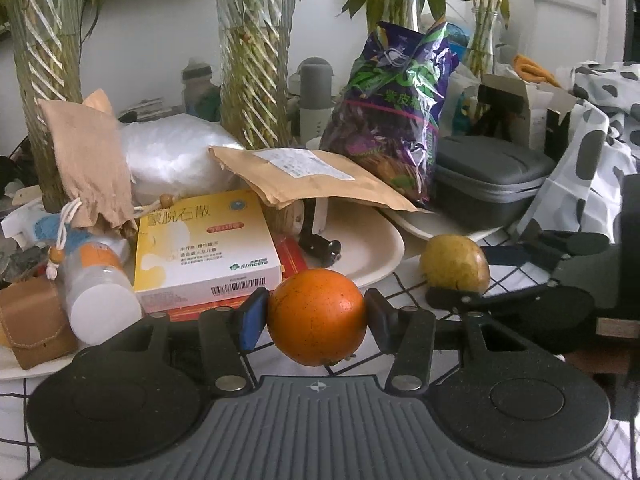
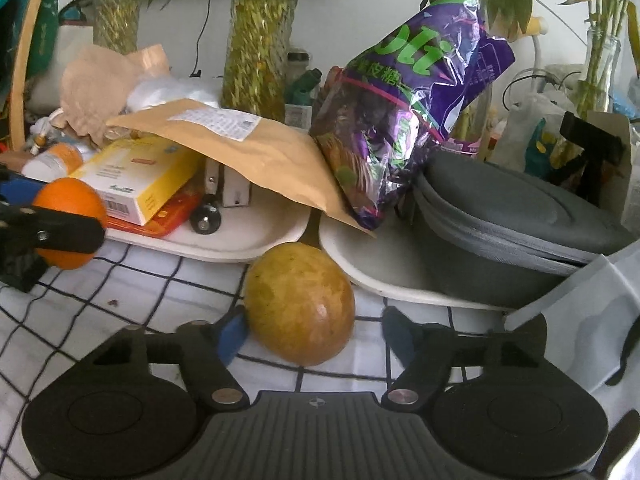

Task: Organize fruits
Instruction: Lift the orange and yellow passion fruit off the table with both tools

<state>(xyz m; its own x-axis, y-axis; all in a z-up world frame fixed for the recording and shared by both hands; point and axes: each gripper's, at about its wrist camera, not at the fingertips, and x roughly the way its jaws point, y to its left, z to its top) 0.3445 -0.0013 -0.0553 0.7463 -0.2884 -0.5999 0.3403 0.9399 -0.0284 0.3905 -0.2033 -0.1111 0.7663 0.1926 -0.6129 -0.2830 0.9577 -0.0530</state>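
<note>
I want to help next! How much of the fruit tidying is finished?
Nothing looks put away yet. The left gripper holds the orange between its fingers, lifted off the checked cloth. The right gripper sits around the yellow fruit, not squeezing yet. Both fruits still need a home.

Glossy, speckled orange [image 1: 317,316]; duller, rough yellow-brown fruit [image 2: 300,303]. Crinkly shiny foil bag [image 2: 404,112], matt paper envelope [image 2: 248,148], checked cloth [image 2: 120,280], grey fabric case [image 2: 516,216].

Orange and yellow fruit on a white, black-gridded cloth [image 2: 120,280]

Orange [image 1: 316,316] bright; pear [image 2: 300,304] yellow-brown, centre; bag [image 2: 408,112] purple-green, upper right; box [image 1: 204,248] yellow-white; case [image 2: 520,216] grey.
</note>
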